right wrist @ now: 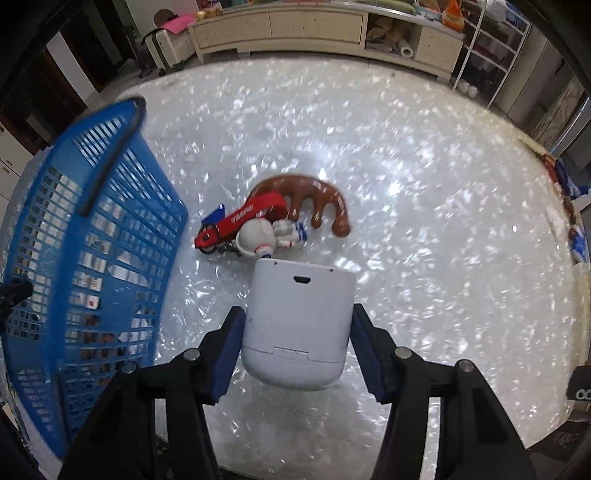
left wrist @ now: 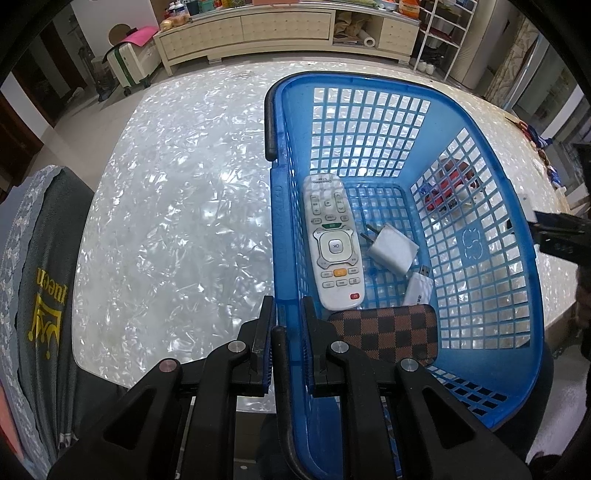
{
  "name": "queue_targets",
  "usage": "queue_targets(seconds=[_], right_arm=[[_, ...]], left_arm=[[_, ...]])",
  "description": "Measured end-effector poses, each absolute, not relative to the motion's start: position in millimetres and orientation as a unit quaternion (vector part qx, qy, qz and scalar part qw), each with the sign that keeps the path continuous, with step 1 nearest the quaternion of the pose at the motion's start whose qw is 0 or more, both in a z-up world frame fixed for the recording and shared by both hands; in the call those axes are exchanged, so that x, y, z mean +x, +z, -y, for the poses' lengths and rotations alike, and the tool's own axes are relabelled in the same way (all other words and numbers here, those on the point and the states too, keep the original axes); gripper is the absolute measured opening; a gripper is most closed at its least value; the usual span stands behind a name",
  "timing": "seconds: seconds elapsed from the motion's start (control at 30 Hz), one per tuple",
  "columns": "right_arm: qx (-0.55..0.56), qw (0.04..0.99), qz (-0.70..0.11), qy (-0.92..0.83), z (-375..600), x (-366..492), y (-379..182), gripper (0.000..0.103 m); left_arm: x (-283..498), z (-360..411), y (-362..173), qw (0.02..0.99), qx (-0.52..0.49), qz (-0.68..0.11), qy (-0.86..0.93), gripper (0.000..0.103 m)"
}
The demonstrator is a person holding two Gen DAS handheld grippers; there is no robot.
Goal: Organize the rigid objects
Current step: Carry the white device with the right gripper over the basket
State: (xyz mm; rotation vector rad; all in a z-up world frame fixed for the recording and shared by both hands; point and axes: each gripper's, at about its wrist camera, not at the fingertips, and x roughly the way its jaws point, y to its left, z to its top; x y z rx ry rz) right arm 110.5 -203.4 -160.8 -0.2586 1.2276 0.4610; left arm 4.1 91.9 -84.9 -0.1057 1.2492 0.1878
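My left gripper is shut on the near left wall of the blue plastic basket. Inside the basket lie a white remote control, a white plug charger, a white USB stick and a brown checkered case. My right gripper is shut on a white rounded box-like device, held above the table to the right of the basket. Beyond the device, an astronaut keychain with a red strap and a brown curved massager lie on the table.
The table has a shiny pearl-white top. A grey chair back with yellow print stands at its left. Small coloured items lie along the table's far right edge. A cabinet and a white shelf rack stand across the room.
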Motion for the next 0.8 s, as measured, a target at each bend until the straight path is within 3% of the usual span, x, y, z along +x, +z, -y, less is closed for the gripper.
queue_targets(seconds=[0.37,0.8], right_arm=[[-0.135,0.81,-0.503,0.271,169.9,93.2,-78.6,0.054],[-0.183,0.791,-0.468,0.349,92.7,69.4,-67.7,0.054]], left_arm=[[4.2,-91.7,-85.6,0.806,-0.048,-0.584,0.089,0.015],[4.1,-90.9,-85.3,0.806,-0.048,-0.583,0.088,0.015]])
